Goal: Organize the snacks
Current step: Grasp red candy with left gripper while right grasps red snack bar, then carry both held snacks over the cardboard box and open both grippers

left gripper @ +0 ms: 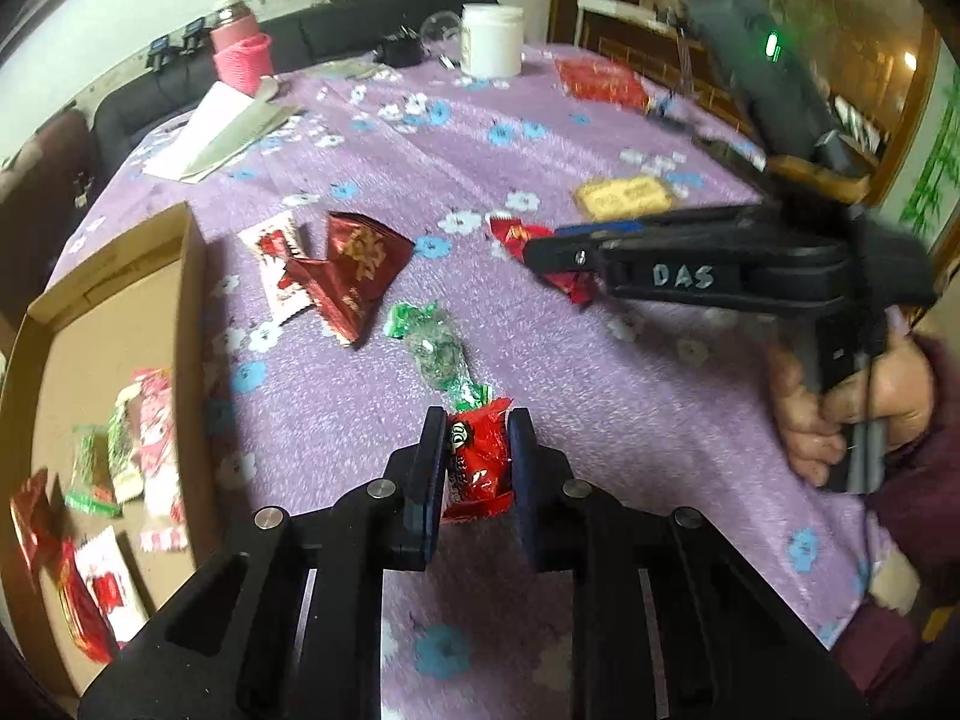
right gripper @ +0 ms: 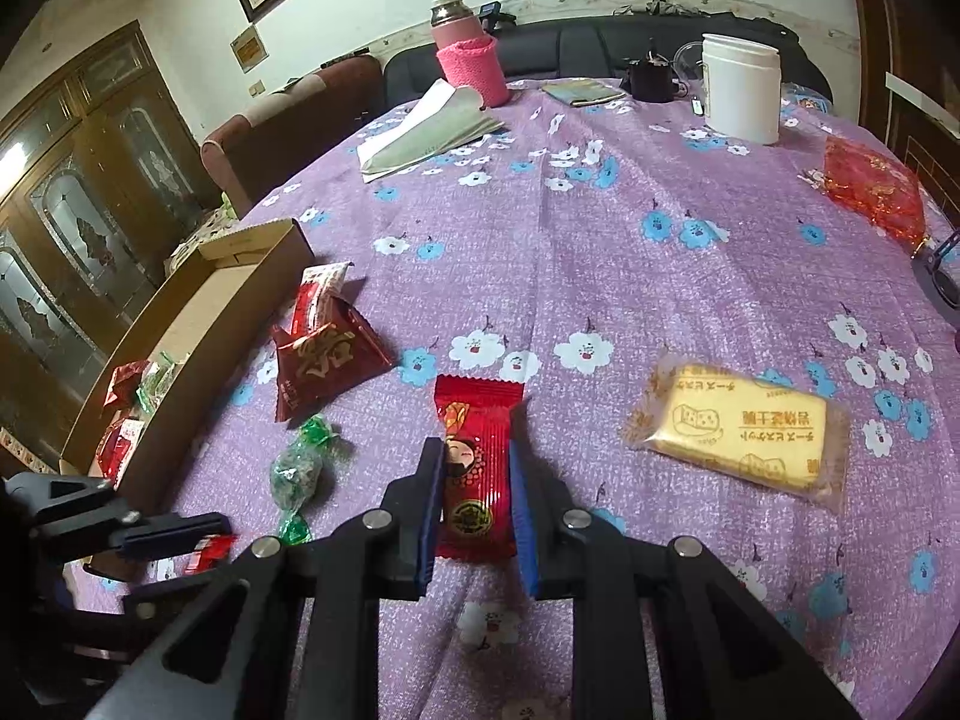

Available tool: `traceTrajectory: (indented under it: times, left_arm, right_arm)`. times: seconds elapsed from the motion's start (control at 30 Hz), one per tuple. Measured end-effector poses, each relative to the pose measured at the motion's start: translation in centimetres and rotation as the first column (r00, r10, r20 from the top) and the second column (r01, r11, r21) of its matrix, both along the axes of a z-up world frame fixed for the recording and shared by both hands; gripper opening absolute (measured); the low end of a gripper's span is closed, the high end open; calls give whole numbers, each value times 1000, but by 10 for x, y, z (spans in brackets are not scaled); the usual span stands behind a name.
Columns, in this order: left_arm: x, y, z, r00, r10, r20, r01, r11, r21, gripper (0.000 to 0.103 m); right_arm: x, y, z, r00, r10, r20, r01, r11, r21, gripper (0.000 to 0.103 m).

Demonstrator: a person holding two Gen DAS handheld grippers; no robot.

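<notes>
My left gripper (left gripper: pixel 477 429) is shut on a small red snack packet (left gripper: pixel 478 463), held just above the purple flowered tablecloth. My right gripper (right gripper: pixel 477 459) is shut on a red candy packet with a cartoon face (right gripper: pixel 477 462); it also shows in the left wrist view (left gripper: pixel 555 255) over that packet (left gripper: pixel 528 240). The cardboard box (left gripper: pixel 186 312) at the left holds several snacks. On the cloth lie a green candy (left gripper: pixel 435 348), a dark red pyramid packet (left gripper: pixel 354 273), a red-white packet (left gripper: pixel 279 264) and a yellow biscuit pack (right gripper: pixel 744 435).
A white jar (right gripper: pixel 741 87), a pink-sleeved flask (right gripper: pixel 468 54), folded papers (right gripper: pixel 426 132), a dark small object (right gripper: pixel 651 78) and a red pouch (right gripper: pixel 873 189) stand at the far side. A sofa lies behind the table. A wooden cabinet is at the left.
</notes>
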State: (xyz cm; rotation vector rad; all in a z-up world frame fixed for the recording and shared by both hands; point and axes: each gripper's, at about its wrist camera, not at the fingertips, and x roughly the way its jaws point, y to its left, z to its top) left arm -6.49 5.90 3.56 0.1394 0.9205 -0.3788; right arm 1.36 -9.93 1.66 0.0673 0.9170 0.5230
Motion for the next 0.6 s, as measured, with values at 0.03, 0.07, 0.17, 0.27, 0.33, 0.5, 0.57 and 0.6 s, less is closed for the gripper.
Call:
traceTrajectory:
  times: [0.03,0.07,0.17,0.27,0.33,0.5,0.57,0.6]
  left_arm:
    - [-2,5,4,1000,10,5,-10,1000,-22,19]
    - [-4,8,7,1000,18,5,-18,999,-37,19]
    - [-6,30,21,997,74,16,-72,993,-88,19]
    - [-6,58,31,987,155,36,-150,982,-116,19]
    - [-5,79,36,978,205,39,-198,972,-129,19]
    - [1,125,39,953,302,34,-295,946,-135,19]
    - [6,144,38,942,335,20,-328,932,-155,20]
    - [9,153,37,936,351,13,-345,924,-165,20]
  right_arm:
    - [-1,0,0,1000,-3,4,3,1000,0,24]
    - [-1,-1,1,1000,-5,7,5,1000,2,24]
    - [-2,-4,3,1000,-8,15,8,1000,21,24]
    - [-4,-6,7,1000,-7,24,6,999,51,24]
    - [-6,-6,10,1000,-7,26,6,997,72,24]
    - [-14,1,25,999,24,22,-27,991,134,24]
    - [-18,12,32,998,51,21,-54,988,143,24]
    - [-20,18,34,998,67,23,-69,988,136,24]
